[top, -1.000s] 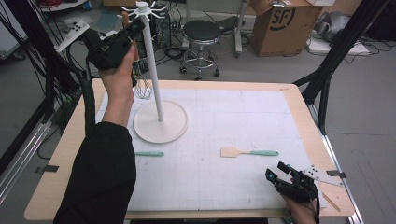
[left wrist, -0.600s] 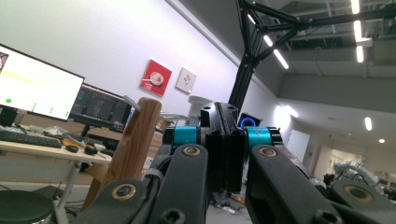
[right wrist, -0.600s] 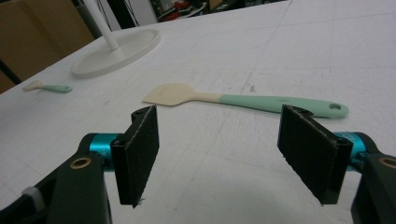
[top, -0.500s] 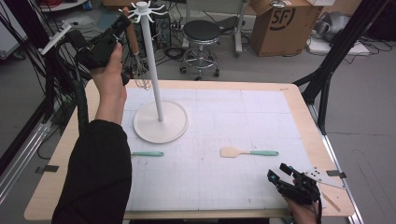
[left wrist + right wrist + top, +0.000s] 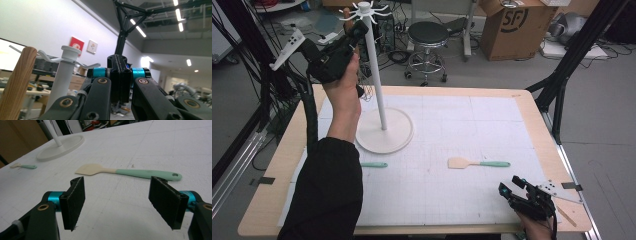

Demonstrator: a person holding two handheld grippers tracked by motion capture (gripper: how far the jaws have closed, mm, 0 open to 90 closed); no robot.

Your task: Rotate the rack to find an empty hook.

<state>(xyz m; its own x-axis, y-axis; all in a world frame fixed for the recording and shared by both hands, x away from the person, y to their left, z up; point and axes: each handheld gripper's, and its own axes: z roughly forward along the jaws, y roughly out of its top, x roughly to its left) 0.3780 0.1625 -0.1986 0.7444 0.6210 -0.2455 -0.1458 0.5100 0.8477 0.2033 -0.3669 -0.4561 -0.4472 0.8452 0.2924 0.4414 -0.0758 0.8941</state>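
Left gripper [image 5: 354, 32]: raised beside the top of the tall white hook stand [image 5: 384, 131]; jaws pressed together, with a wire whisk [image 5: 368, 90] hanging below the hand; whether the jaws pinch it cannot be told. Small mint-handled spatula [image 5: 373, 164]: lying on the white mat [image 5: 452, 145] near the stand's base. Larger cream-bladed, mint-handled spatula [image 5: 478, 163]: mid-mat. Right gripper [image 5: 516, 196]: at the near right corner, jaws wide apart, empty.

Black round stool [image 5: 428, 34], brown cardboard box [image 5: 512, 27] beside it, cables [image 5: 399, 55] on grey floor [image 5: 602, 105]
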